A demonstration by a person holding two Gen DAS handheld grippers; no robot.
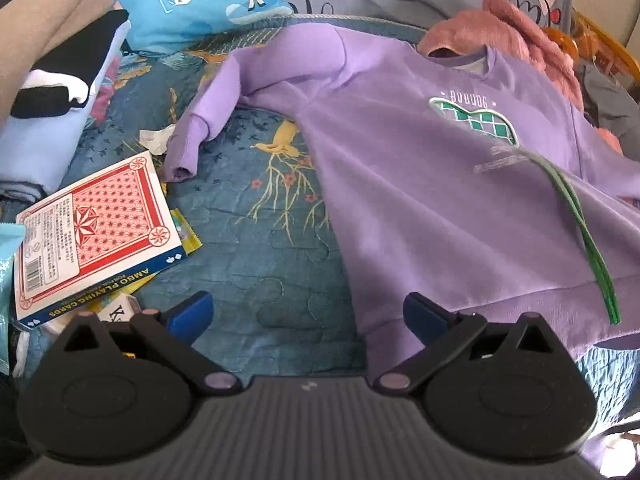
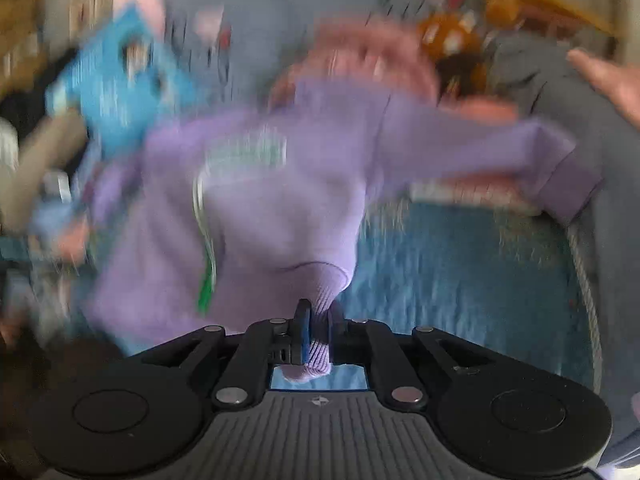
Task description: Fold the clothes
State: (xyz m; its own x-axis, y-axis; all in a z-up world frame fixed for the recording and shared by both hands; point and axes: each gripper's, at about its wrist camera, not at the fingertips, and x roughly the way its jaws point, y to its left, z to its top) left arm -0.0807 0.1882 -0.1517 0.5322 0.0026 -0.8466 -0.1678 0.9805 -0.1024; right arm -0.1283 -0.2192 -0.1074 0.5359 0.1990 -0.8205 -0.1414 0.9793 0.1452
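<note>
Blue quilted bedspread with yellow birds and branches (image 1: 276, 216) carries a lilac long-sleeved sweatshirt with a green-checked chest patch (image 1: 440, 184) spread front-up, a thin green strip (image 1: 580, 232) lying across it and a red-backed box of playing cards (image 1: 100, 232) well apart to its left. Over the hem corner the left gripper (image 1: 308, 316) hangs with blue pads spread wide, holding nothing; the right gripper (image 2: 318, 332) is clamped on the sweatshirt's ribbed hem in a blurred view
</note>
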